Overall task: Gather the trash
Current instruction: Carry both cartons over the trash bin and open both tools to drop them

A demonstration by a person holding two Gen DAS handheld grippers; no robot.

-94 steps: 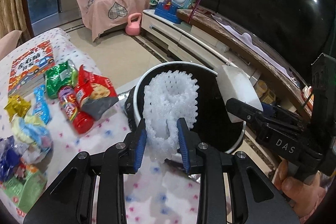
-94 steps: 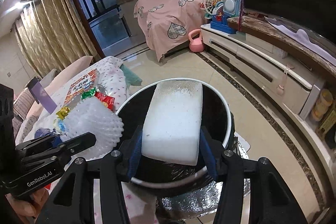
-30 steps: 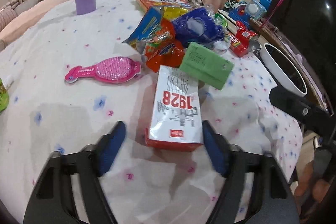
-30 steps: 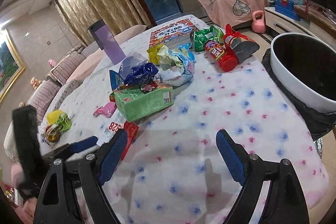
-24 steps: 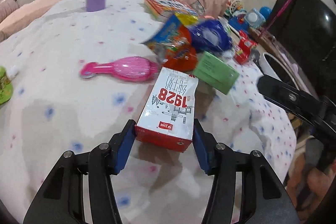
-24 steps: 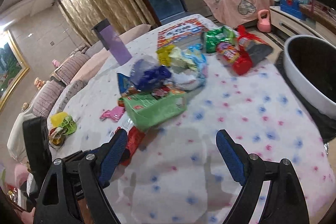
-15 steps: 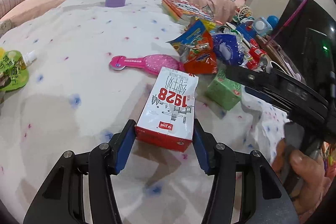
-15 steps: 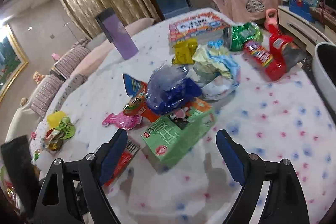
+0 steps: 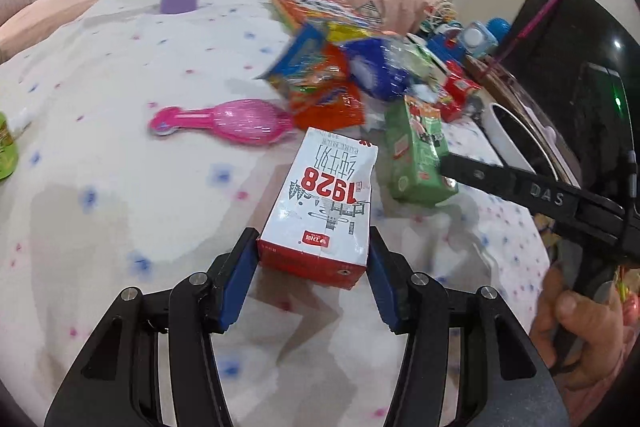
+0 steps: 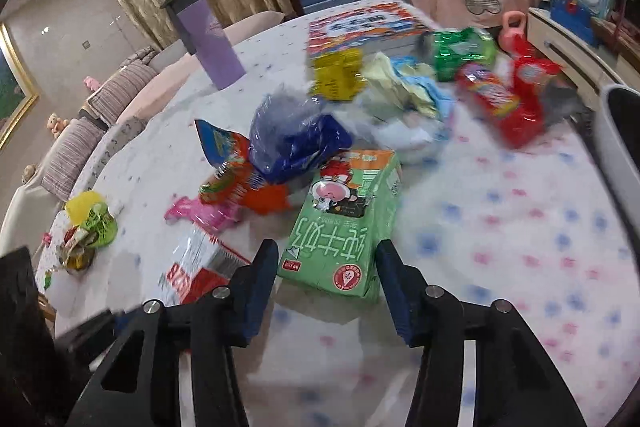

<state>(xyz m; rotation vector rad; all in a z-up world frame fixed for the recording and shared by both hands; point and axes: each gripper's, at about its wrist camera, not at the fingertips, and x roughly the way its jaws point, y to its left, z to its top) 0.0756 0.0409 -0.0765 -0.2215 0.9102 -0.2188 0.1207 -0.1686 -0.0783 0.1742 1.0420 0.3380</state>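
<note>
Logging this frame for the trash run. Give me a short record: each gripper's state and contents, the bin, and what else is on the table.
left gripper: shut on the red-and-white 1928 carton
right gripper: open, pads either side of the green carton, contact not clear
bin: white rim, dark inside, at the table's edge
table: white cloth with pink and blue dots
other items: pink brush, purple tumbler, pile of snack wrappers
</note>
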